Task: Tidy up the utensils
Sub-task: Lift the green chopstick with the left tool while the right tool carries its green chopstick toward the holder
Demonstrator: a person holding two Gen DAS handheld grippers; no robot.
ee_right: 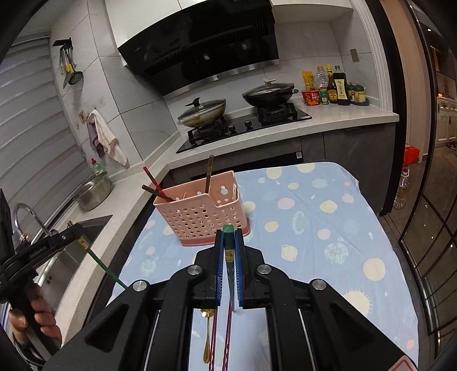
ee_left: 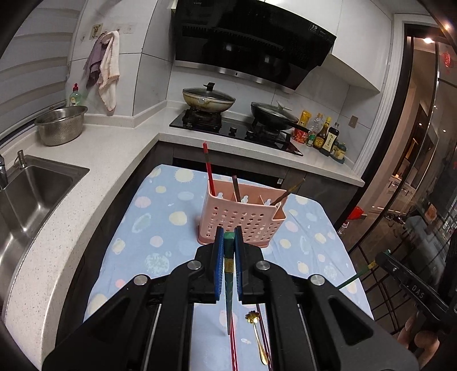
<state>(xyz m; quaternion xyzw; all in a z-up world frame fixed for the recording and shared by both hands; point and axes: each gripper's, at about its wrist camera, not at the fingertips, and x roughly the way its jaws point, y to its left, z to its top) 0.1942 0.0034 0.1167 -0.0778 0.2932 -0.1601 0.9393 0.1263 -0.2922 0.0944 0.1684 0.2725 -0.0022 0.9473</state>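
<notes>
A pink perforated utensil holder (ee_left: 242,217) stands on the spotted blue cloth (ee_left: 160,228), holding red and brown chopsticks (ee_left: 209,171). A gold spoon (ee_left: 258,339) lies nearer on the cloth. The range hood reads "19" (ee_left: 314,27). Each gripper, left (ee_left: 229,242) and right (ee_right: 229,242), is clenched on a green chopstick (ee_left: 228,274), (ee_right: 229,256), both raised before the holder.

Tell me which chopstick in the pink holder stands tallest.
The red chopstick at the left end of the pink holder; its tip rises well above the two brown chopsticks beside it.
</notes>
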